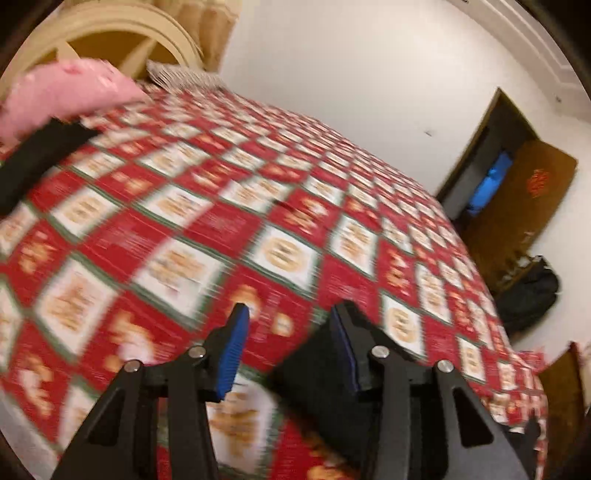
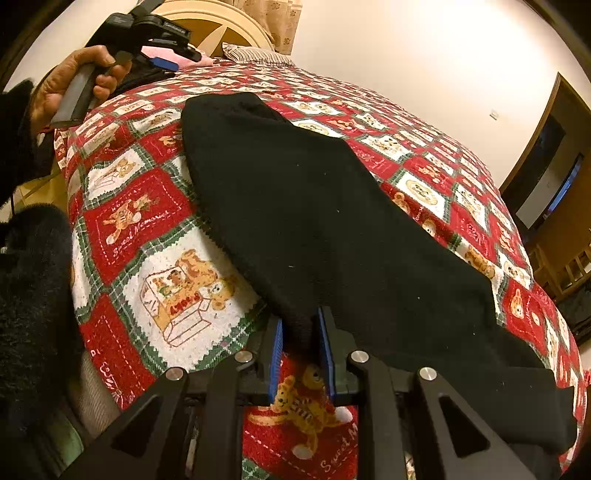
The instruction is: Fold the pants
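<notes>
The black pants [image 2: 332, 236] lie spread along the red teddy-bear quilt [image 2: 147, 221] in the right wrist view. My right gripper [image 2: 301, 332] has its blue pads on either side of the near edge of the pants, the jaws narrow around a bunch of black cloth. My left gripper [image 2: 162, 61] is held up in a hand at the far left end of the bed. In the blurred left wrist view it [image 1: 291, 325] is open and empty above the quilt [image 1: 258, 221], and a black strip of cloth [image 1: 40, 155] shows at far left.
A pink pillow [image 1: 62, 96] and a striped pillow [image 2: 255, 55] lie at the headboard [image 2: 221, 26]. A wooden door [image 1: 517, 206] and a black bag [image 1: 528, 291] stand by the wall on the right. My dark fuzzy sleeve [image 2: 33, 295] is at left.
</notes>
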Available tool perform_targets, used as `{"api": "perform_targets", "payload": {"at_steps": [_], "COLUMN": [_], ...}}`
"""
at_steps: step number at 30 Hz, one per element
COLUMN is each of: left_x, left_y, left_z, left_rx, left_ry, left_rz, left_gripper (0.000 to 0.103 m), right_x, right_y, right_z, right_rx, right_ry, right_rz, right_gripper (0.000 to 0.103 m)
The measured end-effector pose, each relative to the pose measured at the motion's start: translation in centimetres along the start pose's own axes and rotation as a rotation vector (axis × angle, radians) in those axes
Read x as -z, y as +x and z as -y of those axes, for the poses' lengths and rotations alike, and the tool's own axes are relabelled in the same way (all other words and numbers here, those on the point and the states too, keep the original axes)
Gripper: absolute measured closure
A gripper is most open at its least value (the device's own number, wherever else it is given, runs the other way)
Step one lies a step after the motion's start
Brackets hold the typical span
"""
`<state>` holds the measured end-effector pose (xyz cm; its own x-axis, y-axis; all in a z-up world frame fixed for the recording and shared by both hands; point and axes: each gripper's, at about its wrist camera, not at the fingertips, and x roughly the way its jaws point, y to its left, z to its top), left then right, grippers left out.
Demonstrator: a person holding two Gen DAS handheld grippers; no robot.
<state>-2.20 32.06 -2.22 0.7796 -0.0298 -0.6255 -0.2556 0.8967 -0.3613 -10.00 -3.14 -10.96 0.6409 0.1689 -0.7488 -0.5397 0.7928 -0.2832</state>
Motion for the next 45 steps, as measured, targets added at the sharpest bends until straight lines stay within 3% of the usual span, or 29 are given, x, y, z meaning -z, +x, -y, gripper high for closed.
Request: {"api": "perform_targets", "payload": {"at_steps": [5,9,12,14,16,19,24,28,32,34,36,37,38,40,42,45], "left_x": [1.5,4.3,6.2,6.9,7.3,7.5,8.4,8.6,8.4,8.5,8.6,8.6,8.6,8.6,8.6,8.5], "left_y": [1.1,2.9,5.2,6.5,7.1,6.9,7.0,7.1,7.2,7.3,7.4,7.4,7.5,7.5,7.5,7.5], "left_z": [3.4,8.4,10.6,10.7,10.3,10.5,11.4,11.6,11.4,11.5,11.7,11.8,11.8,11.9,11.9,11.8], "left_rx": [0.02,0.067,0.013,-0.023,-0.036,-0.045,-0.079,-0.1,-0.088,-0.09,-0.093,-0.095,-0.097,-0.1,-0.101,-0.095], "left_ry": [0.124,0.255,0.33,0.341,0.337,0.359,0.407,0.421,0.406,0.413,0.418,0.419,0.42,0.416,0.416,0.411], "left_rz": [-0.018,-0.065,-0.109,-0.153,-0.178,-0.168,-0.16,-0.159,-0.171,-0.169,-0.168,-0.168,-0.169,-0.171,-0.173,-0.177], "left_gripper": [0.056,0.053,0.053,0.053,0.053,0.053,0.045,0.043,0.042,0.041,0.039,0.038,0.038,0.037,0.037,0.037], "right_x": [-0.7,-1.0,1.0,3.6,7.0,10.8,13.2,12.4,13.4,13.5,13.1,13.0,13.2,14.2,15.3,16.0], "right_y": [-1.3,-4.2,-7.8,-10.9,-14.0,-15.8,-13.5,-8.8,-5.0,-4.6,-4.2,-4.3,-4.4,-5.2,-6.7,-10.9], "right_z": [1.1,5.2,10.7,14.8,19.1,25.0,32.3,35.7,37.2,36.9,36.8,36.6,36.6,37.1,37.1,35.8], "right_rx": [0.004,0.064,0.171,0.267,0.38,0.466,0.38,0.365,0.433,0.462,0.488,0.501,0.494,0.432,0.379,0.341], "right_ry": [0.07,0.267,0.507,0.679,0.836,1.039,1.241,1.258,1.286,1.255,1.198,1.174,1.169,1.222,1.266,1.287], "right_rz": [0.034,0.106,0.179,0.228,0.242,0.171,0.109,0.009,-0.139,-0.163,-0.203,-0.216,-0.221,-0.193,-0.146,0.01], "right_gripper": [0.084,0.081,0.06,0.035,0.035,0.035,0.035,0.035,0.035,0.035,0.051,0.078,0.093,0.1,0.101,0.101]}}
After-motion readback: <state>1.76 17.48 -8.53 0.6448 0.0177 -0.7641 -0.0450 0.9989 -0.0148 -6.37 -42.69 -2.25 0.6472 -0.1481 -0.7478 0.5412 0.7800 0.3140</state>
